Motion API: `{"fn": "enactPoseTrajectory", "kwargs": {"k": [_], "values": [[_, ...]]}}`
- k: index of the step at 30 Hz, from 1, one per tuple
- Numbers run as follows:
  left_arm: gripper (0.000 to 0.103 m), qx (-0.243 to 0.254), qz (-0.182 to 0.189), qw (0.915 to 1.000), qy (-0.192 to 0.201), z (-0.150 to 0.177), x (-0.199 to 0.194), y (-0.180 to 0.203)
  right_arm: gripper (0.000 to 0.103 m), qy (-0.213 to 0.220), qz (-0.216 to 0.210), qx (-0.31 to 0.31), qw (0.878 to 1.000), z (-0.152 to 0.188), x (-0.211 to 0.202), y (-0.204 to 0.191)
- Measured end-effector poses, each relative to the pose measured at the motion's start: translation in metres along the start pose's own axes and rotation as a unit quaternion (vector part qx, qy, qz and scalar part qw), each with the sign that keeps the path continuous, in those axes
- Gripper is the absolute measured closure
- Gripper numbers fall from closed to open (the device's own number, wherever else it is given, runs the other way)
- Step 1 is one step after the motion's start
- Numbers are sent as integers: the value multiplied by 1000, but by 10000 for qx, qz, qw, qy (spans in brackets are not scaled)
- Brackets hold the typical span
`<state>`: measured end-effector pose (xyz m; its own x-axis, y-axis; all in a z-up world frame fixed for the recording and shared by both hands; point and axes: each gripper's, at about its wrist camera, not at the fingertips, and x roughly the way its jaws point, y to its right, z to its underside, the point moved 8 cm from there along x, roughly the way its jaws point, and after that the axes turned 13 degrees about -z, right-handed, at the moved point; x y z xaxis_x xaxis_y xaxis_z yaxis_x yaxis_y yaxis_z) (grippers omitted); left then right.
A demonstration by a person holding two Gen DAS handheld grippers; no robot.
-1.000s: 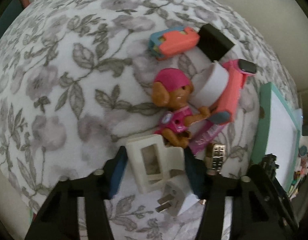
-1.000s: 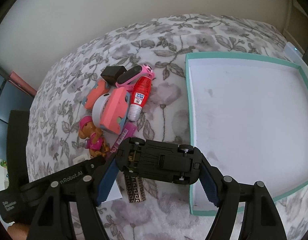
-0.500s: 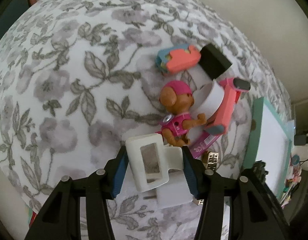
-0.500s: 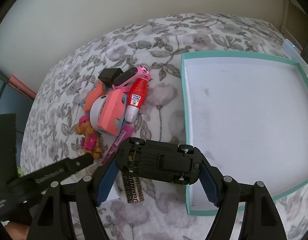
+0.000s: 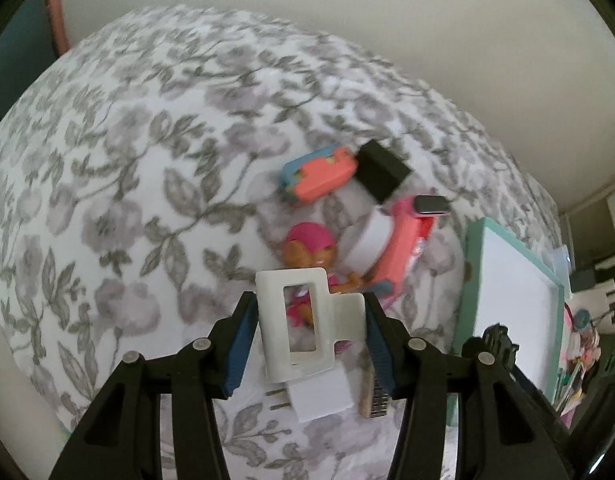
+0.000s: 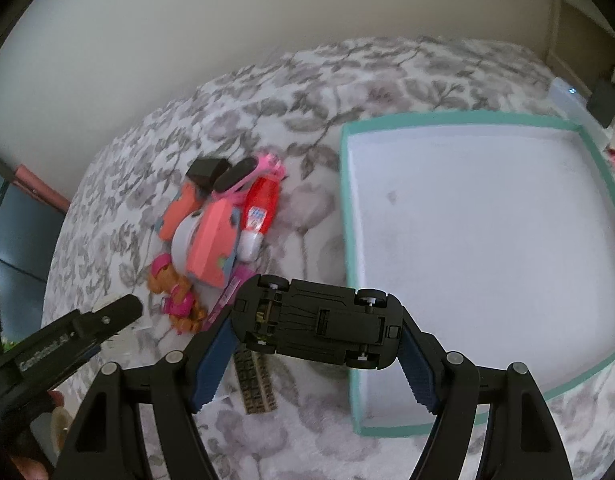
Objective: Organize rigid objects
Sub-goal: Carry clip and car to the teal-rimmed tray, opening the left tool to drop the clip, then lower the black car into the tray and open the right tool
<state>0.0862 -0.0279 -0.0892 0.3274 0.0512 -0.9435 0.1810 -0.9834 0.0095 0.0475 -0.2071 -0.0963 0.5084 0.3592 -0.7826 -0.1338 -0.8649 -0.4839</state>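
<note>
My left gripper is shut on a white plastic frame-shaped piece, held off the flowered bedspread. Under it lie a white plug adapter and a patterned lighter. Behind sit a pink-capped dog figure, a coral toy case, a black box and a pink watch. My right gripper is shut on a black toy car, wheels up, at the near left corner of the teal-rimmed white tray. The left gripper's fingers show at the left.
The pile also holds a red-and-white tube, a roll of white tape and a coral block. The tray's inside holds nothing. A wall runs behind the bed; clutter stands beyond the tray on the right.
The left gripper has risen with the white frame piece, lifting it off the plug adapter and bedspread. The right gripper holds the car in nearly the same place.
</note>
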Motion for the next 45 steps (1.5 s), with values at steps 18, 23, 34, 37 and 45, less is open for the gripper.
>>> {"fn": "enactPoseTrajectory", "kwargs": {"k": [18,23,34,37,45], "values": [[49,1350,546,9893,115,2,-25,140,25,866,1068,1110,9843,-35,-45,117],[49,1643,651,9842,127,5,-20,188,25,1005,1451,1534,9723,-35,-60,162],[49,2111,602,9756,104,18,8,249,25,1140,1818,1737,9611,-39,-69,200],[49,2134,555,9754,75,21,15,252,25,1101,1830,1681,9624,-39,-67,200],[39,2103,524,9762,59,22,16,247,25,972,1779,1591,9662,-39,-59,197]]}}
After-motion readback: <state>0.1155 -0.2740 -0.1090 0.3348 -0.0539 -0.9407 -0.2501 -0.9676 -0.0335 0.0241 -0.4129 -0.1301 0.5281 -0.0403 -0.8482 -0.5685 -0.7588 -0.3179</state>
